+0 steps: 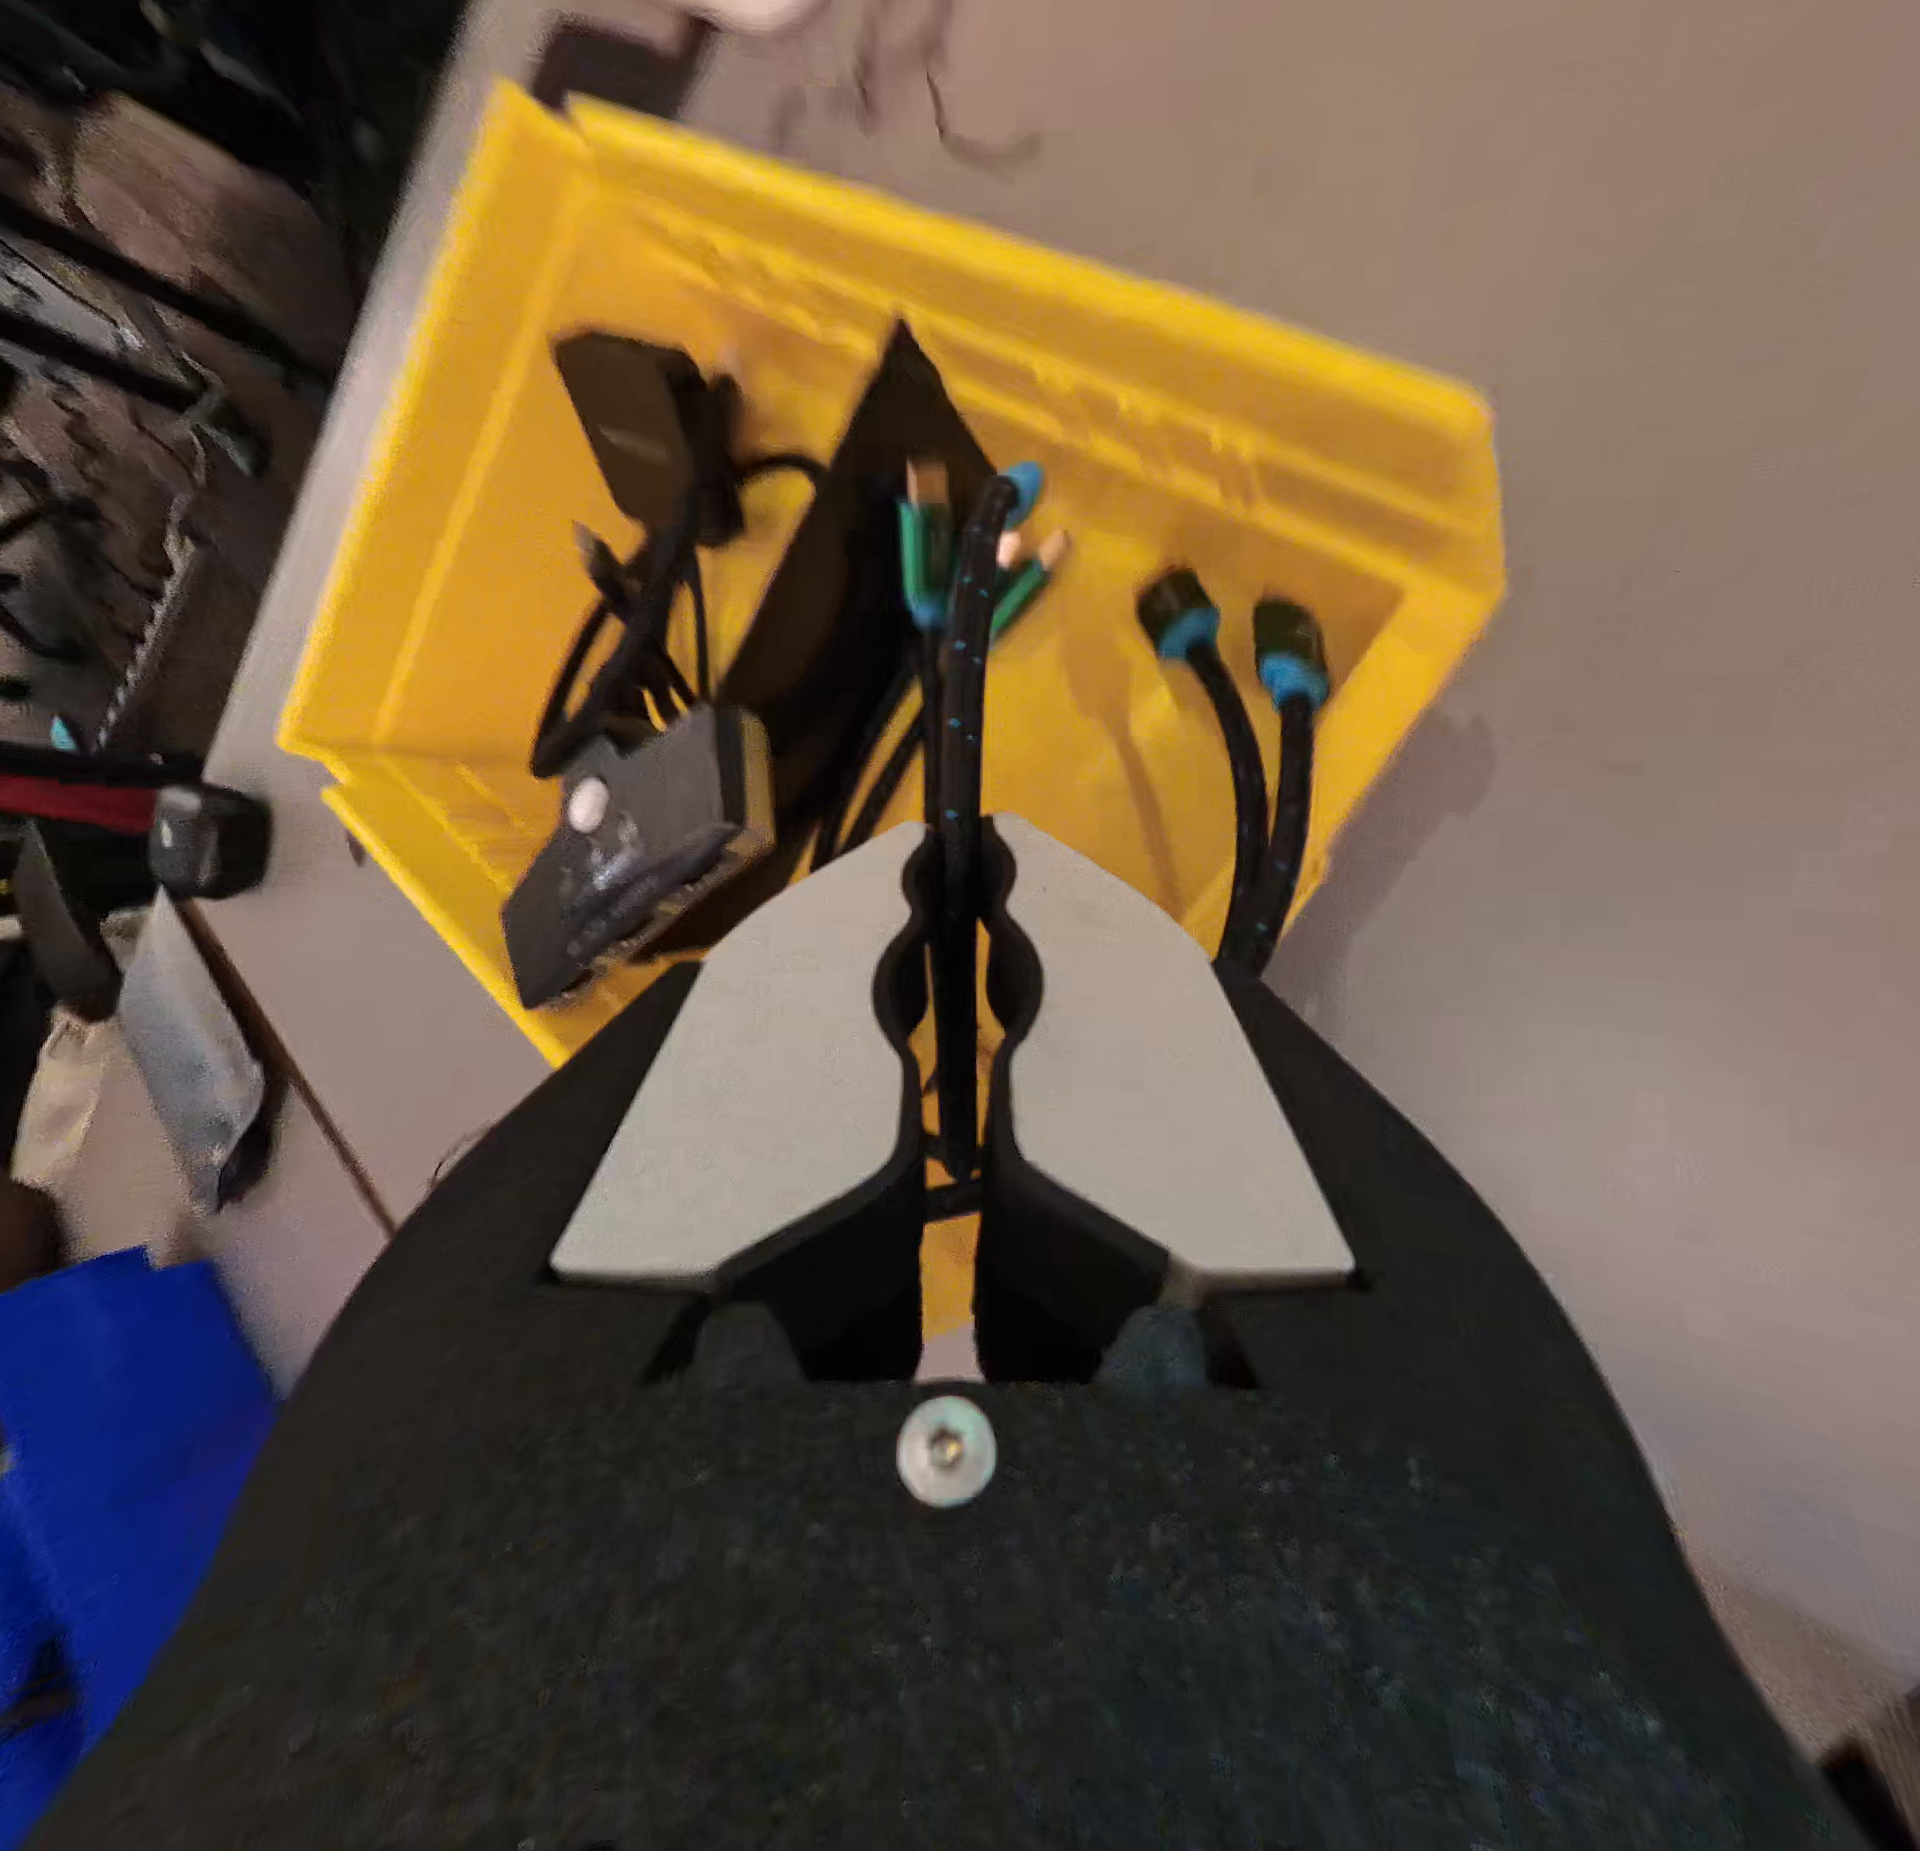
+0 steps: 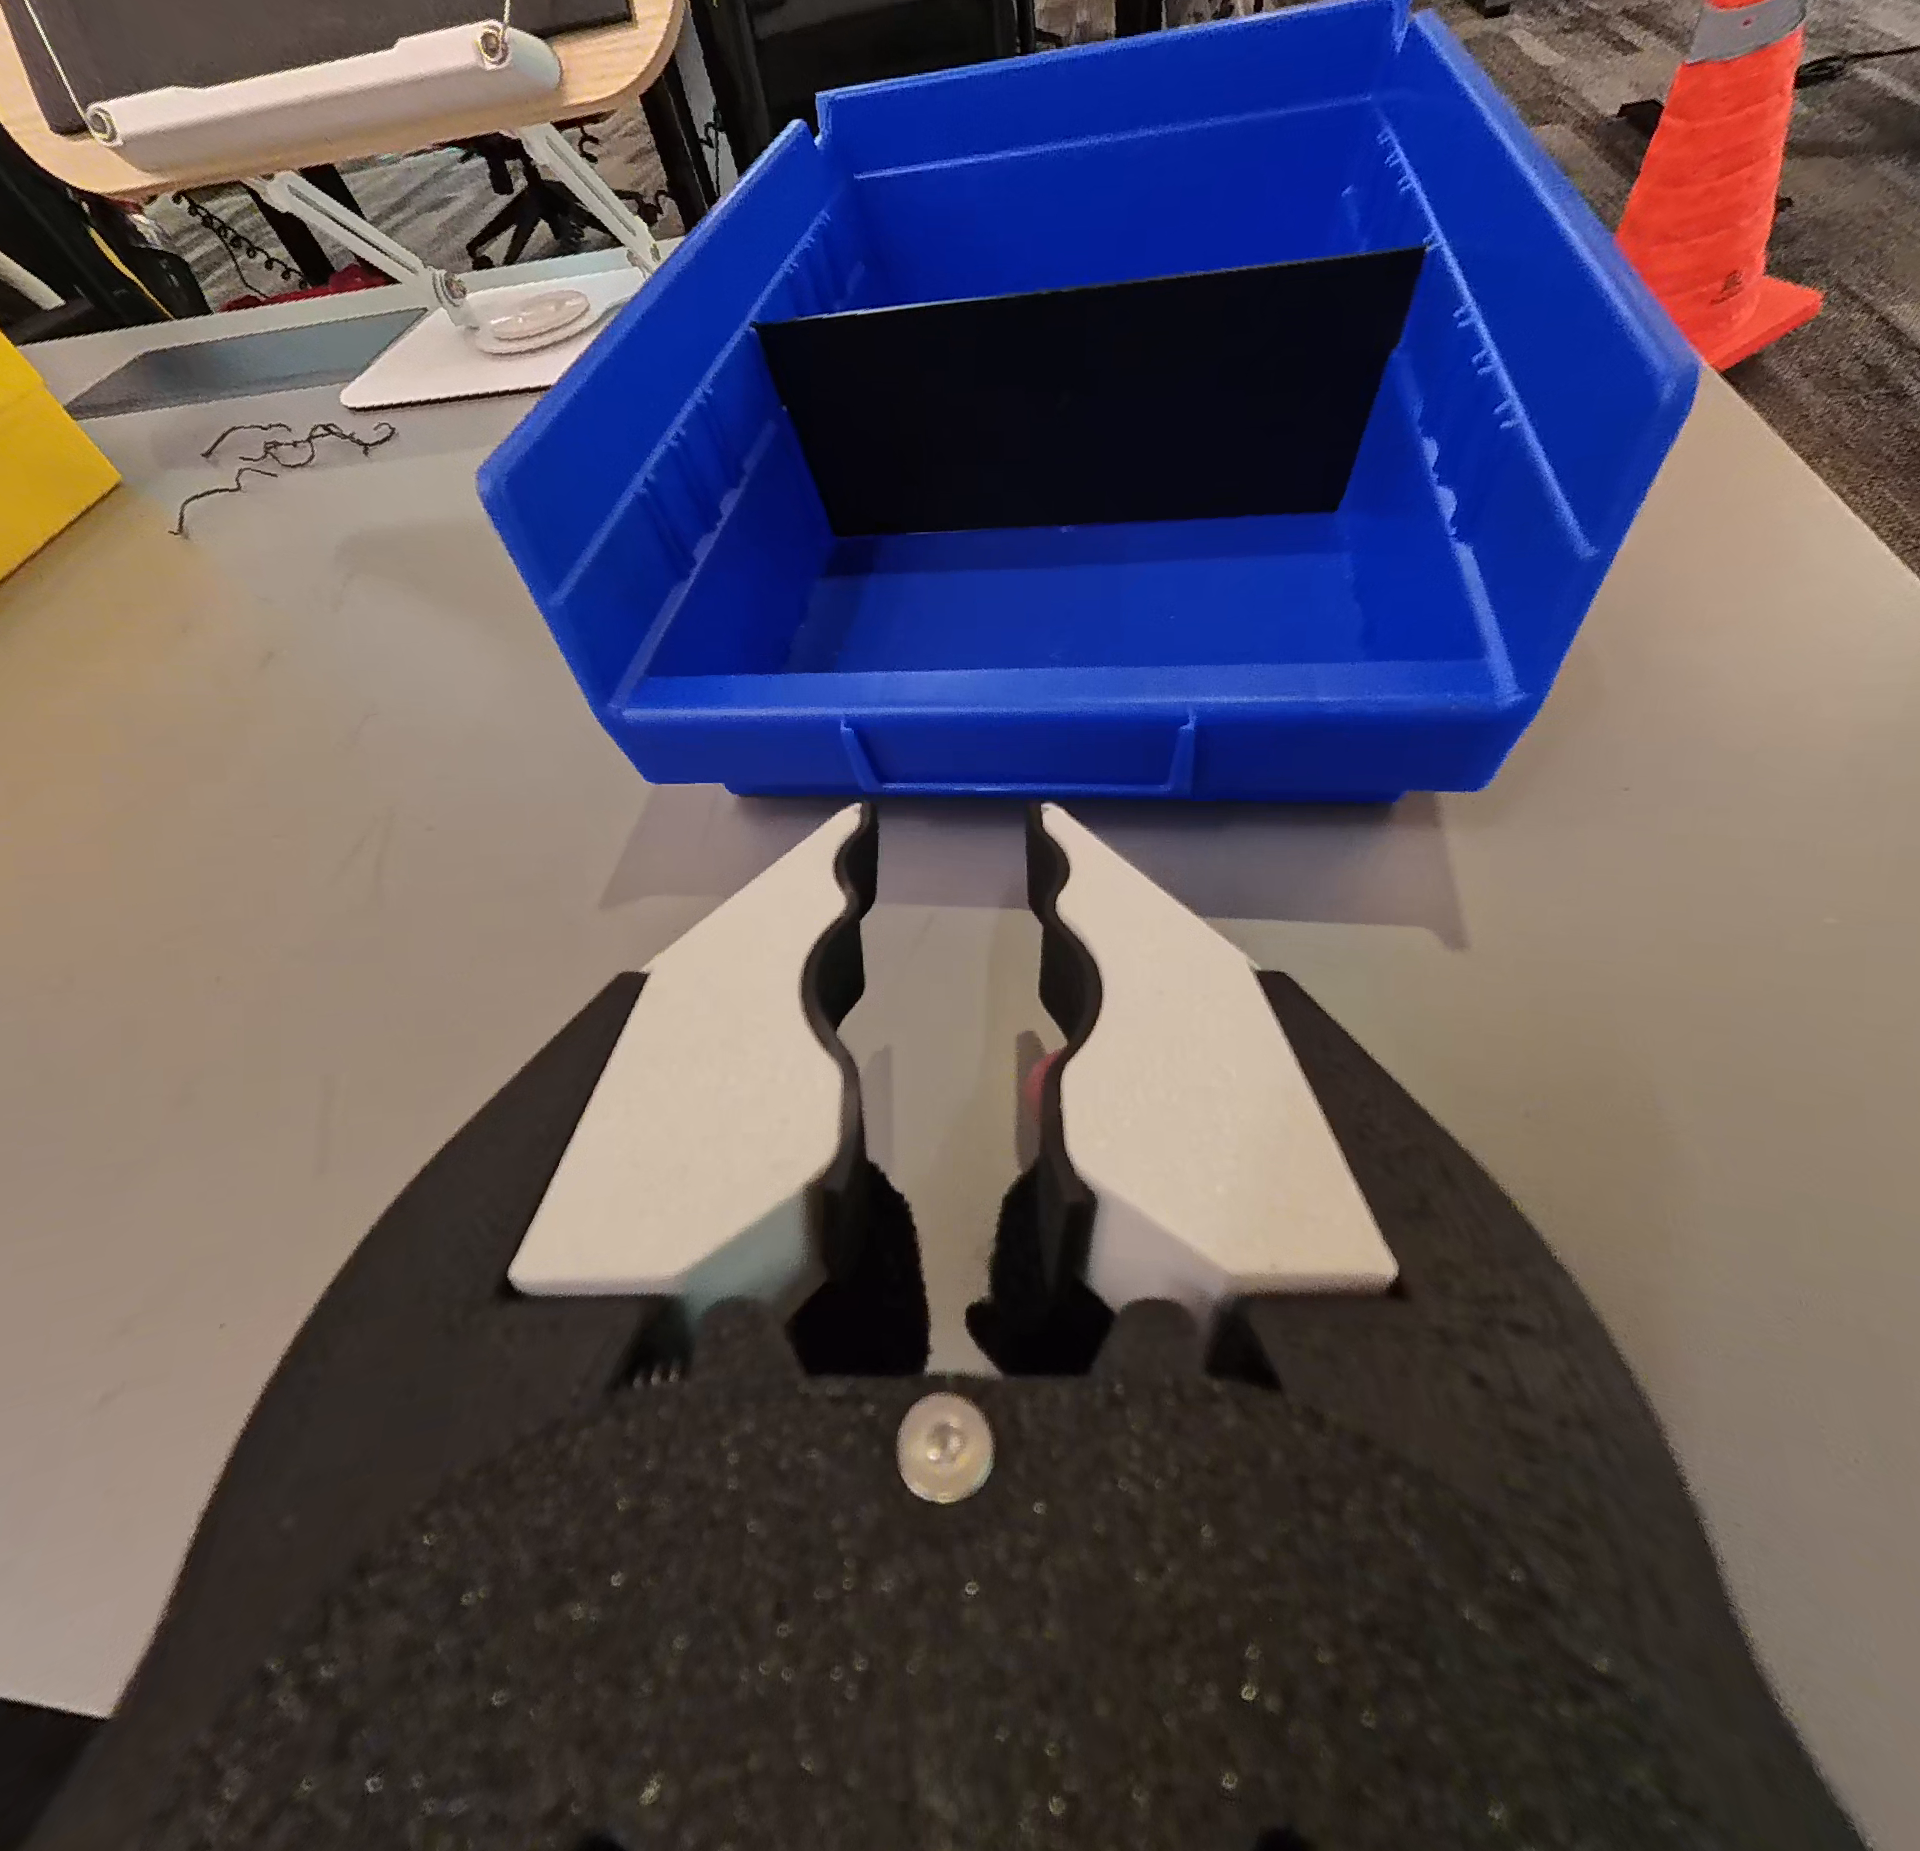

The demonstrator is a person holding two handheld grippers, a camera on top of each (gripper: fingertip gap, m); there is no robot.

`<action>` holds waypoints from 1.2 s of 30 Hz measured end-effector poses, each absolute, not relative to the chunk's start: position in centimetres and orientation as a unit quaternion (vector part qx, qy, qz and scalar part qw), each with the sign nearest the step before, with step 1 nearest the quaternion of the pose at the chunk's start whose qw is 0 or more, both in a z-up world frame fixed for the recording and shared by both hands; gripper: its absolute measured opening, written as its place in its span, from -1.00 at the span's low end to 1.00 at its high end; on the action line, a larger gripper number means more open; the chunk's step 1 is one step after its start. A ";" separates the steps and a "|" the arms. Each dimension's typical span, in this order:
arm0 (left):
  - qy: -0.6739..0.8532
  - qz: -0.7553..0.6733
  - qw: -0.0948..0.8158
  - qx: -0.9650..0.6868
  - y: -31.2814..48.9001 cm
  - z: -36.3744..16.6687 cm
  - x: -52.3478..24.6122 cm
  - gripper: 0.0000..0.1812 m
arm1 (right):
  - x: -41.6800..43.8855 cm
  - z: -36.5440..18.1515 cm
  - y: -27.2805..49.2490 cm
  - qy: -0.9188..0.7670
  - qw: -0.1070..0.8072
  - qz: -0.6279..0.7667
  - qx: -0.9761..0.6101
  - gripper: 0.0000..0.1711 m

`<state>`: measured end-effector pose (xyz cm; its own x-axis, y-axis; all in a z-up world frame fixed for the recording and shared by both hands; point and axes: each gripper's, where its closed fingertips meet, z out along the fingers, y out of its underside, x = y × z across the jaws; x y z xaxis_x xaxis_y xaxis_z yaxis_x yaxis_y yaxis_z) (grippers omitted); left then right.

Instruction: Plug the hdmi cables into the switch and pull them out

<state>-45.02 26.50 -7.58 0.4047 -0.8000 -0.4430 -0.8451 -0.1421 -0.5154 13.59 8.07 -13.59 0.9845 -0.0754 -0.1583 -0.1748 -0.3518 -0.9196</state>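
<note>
Over the yellow bin [image 1: 499,513], the left gripper [image 1: 954,866] is clamped on a braided black HDMI cable [image 1: 961,658] rising beside the black divider [image 1: 831,575]; the grey switch [image 1: 644,845] lies left of it near the front wall, and 2 more cable plugs [image 1: 1236,627] hang over the right rim. The right gripper [image 2: 951,835] stands narrowly parted, empty, above bare table [image 2: 312,762] just short of the blue bin [image 2: 1018,752].

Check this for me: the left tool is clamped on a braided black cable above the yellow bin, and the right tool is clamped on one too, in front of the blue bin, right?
Not quite. The right tool is open and holds nothing, as the right wrist view shows; it does sit in front of the blue bin. The left tool is indeed clamped on a braided black cable above the yellow bin.
</note>
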 end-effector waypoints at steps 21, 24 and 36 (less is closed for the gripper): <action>0.450 -0.088 0.604 -0.652 22.9 11.5 -33.0 -0.95 | 13.7 -13.8 8.0 0.080 0.561 0.049 -0.823 -0.68; 0.485 -0.038 0.578 -0.656 19.6 8.8 -27.3 -0.95 | 13.4 -13.8 8.2 0.077 0.559 0.051 -0.824 -0.68; 0.469 -0.075 0.421 -0.773 10.8 -11.2 -8.1 -0.94 | 13.3 -13.6 8.1 0.081 0.563 0.063 -0.820 -0.68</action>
